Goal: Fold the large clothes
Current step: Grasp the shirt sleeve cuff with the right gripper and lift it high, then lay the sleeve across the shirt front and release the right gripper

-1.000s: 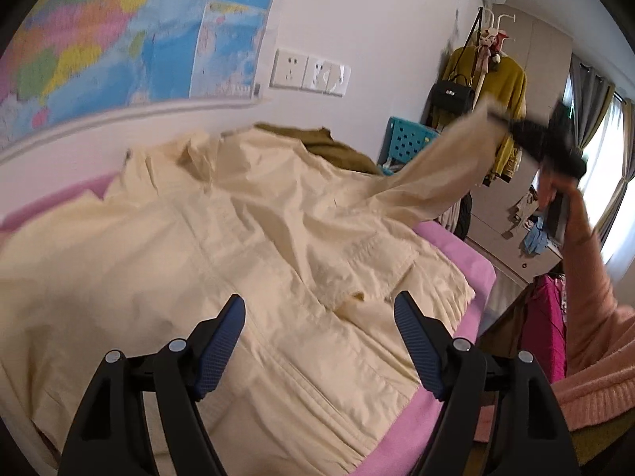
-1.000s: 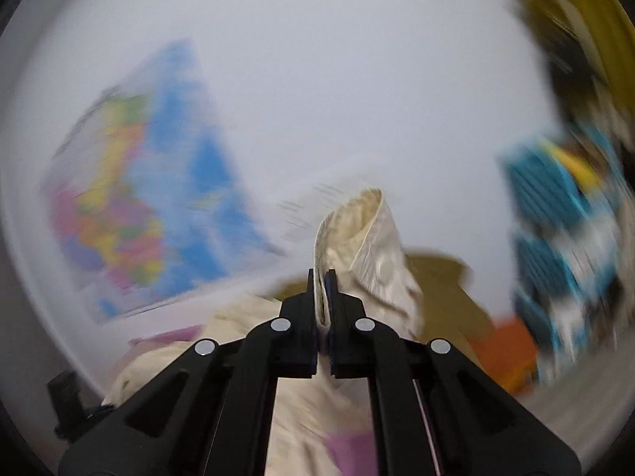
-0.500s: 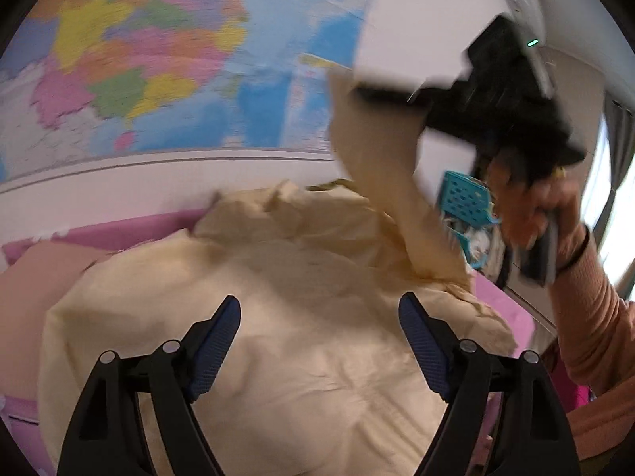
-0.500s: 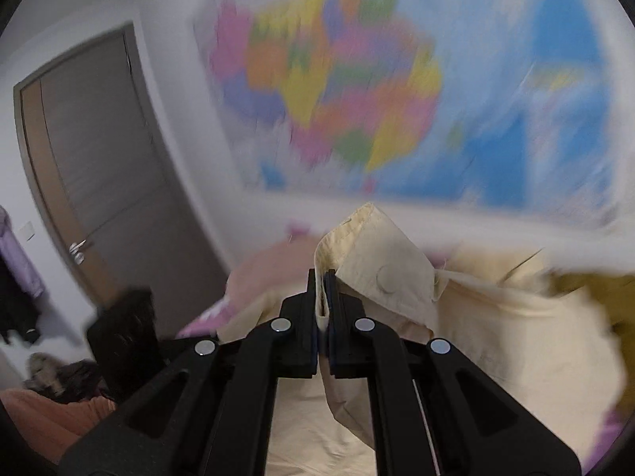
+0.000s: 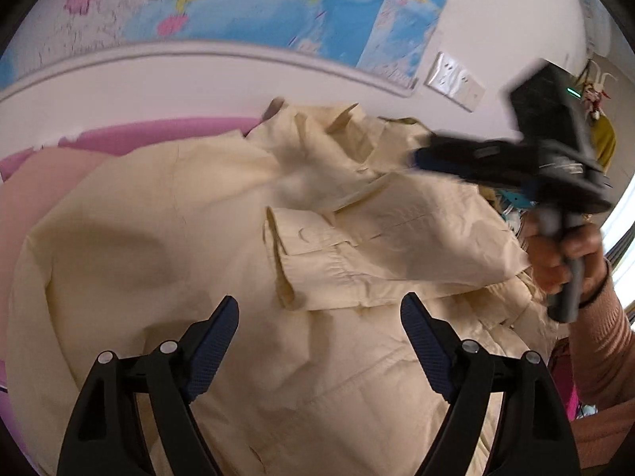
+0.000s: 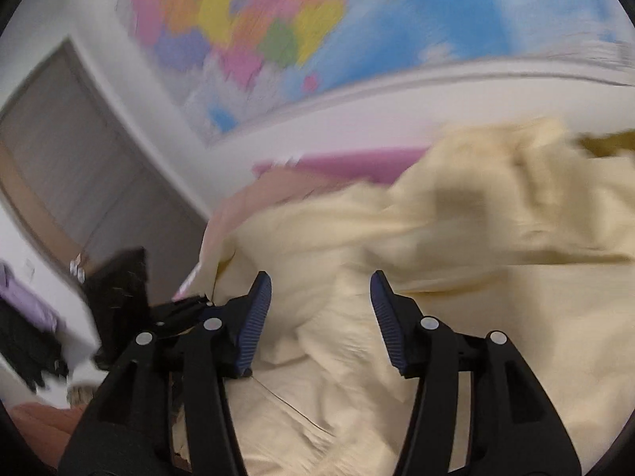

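Note:
A large cream shirt (image 5: 190, 238) lies spread over the pink bed (image 5: 158, 135). One sleeve with a buttoned cuff (image 5: 309, 246) lies folded across the shirt's body. My left gripper (image 5: 317, 317) is open and empty, hovering just above the shirt's lower part. My right gripper (image 6: 319, 301) is open and empty above the shirt (image 6: 456, 317); it also shows in the left wrist view (image 5: 496, 154) at the right, held over the sleeve. That view is blurred.
A world map (image 5: 238, 0) and wall sockets (image 5: 454, 81) are on the wall behind the bed. An olive garment (image 6: 607, 144) lies beyond the shirt. A grey door (image 6: 79, 166) stands at the left. A peach pillow (image 5: 35, 198) lies at the bed's left.
My right gripper swung the sleeve from the right over the shirt, then opened and let it go. The sleeve now lies across the shirt's body. My left gripper stayed open.

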The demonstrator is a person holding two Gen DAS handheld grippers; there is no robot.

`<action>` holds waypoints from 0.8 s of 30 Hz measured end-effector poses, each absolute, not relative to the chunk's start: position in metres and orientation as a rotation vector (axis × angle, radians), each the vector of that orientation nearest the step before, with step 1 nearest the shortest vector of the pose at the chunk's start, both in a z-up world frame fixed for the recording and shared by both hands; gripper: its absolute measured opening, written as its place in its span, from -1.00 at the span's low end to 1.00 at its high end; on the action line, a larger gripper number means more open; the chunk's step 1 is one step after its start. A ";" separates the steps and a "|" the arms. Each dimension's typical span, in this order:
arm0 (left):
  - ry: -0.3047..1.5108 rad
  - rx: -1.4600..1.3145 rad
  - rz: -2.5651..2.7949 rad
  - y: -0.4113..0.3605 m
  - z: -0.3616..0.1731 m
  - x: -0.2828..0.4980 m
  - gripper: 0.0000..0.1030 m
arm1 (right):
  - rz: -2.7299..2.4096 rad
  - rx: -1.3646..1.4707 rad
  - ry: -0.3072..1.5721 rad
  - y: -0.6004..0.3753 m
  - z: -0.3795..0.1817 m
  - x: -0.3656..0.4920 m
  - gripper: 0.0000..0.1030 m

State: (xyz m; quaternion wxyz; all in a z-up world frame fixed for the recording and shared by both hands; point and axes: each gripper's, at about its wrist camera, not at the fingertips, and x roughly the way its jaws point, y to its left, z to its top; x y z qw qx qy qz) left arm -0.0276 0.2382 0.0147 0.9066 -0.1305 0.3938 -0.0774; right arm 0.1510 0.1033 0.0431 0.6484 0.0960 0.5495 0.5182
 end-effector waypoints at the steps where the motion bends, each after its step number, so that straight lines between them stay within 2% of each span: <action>1: 0.834 -0.279 -0.162 0.241 0.013 -0.020 0.57 | 1.143 0.236 1.219 0.083 0.049 0.158 0.09; 3: 0.874 -0.289 -0.167 0.243 0.007 -0.008 0.57 | 1.057 0.232 1.176 0.049 0.055 0.167 0.21; 9: 0.998 -0.250 -0.173 0.232 -0.012 0.041 0.53 | 0.835 0.249 1.158 -0.044 0.045 0.185 0.26; 11: 0.996 -0.210 -0.177 0.223 -0.014 0.049 0.07 | 0.763 0.263 1.168 -0.068 0.037 0.188 0.26; 13: 0.988 -0.170 -0.128 0.217 -0.013 0.052 -0.82 | 0.724 0.274 1.178 -0.083 0.027 0.190 0.26; 14: 0.972 -0.160 -0.115 0.216 -0.011 0.051 -1.00 | 0.714 0.276 1.178 -0.087 0.024 0.192 0.26; 16: 0.898 -0.192 -0.096 0.226 0.002 0.037 -0.99 | 0.677 0.260 1.175 -0.099 0.018 0.194 0.25; 18: 0.856 -0.225 -0.064 0.240 0.012 0.021 -0.99 | 0.671 0.227 1.174 -0.098 0.012 0.197 0.16; 22: 0.853 -0.224 -0.063 0.256 0.017 -0.007 -0.97 | 0.694 0.181 1.212 -0.080 -0.008 0.201 0.07; 23: 0.859 -0.208 -0.078 0.254 0.016 -0.011 -0.89 | 0.708 0.162 1.217 -0.073 -0.010 0.200 0.03; 24: 0.867 -0.201 -0.086 0.252 0.015 -0.012 -0.41 | 0.727 0.147 1.226 -0.062 -0.015 0.199 0.01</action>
